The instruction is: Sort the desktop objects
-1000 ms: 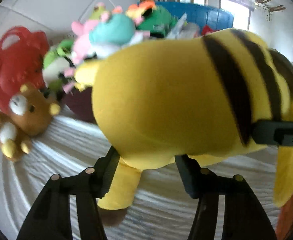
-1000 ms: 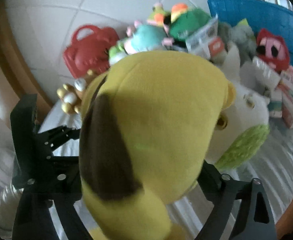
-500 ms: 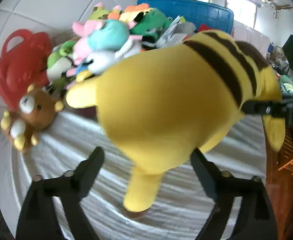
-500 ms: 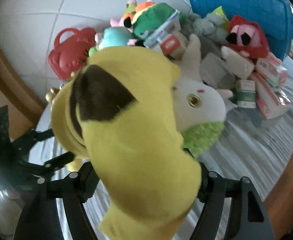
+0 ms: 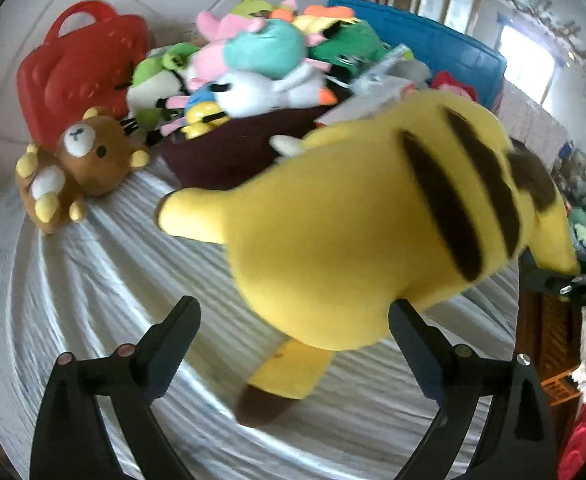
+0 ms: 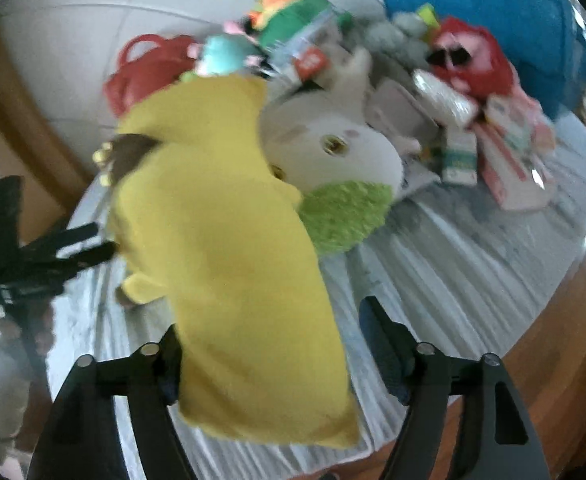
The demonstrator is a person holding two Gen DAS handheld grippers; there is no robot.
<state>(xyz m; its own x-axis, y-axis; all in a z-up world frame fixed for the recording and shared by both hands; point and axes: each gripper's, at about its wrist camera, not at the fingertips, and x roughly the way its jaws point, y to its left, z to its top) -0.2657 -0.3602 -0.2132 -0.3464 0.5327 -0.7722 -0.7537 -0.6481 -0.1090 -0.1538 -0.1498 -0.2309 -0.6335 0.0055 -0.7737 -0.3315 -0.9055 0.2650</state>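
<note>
The left gripper (image 5: 293,322) has its fingers (image 5: 175,334) spread wide and opening, no pad pressing on anything; the big yellow plush (image 5: 353,232) with dark brown stripes sits just ahead of and partly between them, its rump near the right-hand finger, whether touching cannot be told. One yellow foot with a brown sole hangs down toward the white ribbed cloth (image 5: 93,280) covering the desk. The right gripper (image 6: 271,350) has its fingers (image 6: 385,348) opening too; a long yellow part of the same plush (image 6: 229,248) lies between them, against the left finger and clear of the right one, so no grip shows. The picture there is blurred.

Beyond the plush, seen from the left wrist, a dark maroon bowl (image 5: 229,156) is heaped with small stuffed toys, a brown bear (image 5: 81,160) lies beside it, and a red plastic case (image 5: 81,68) stands behind. From the right wrist a white and green plush (image 6: 333,168) rests just behind the yellow one, with small boxes (image 6: 493,152) and a blue bin (image 6: 493,28) farther back
</note>
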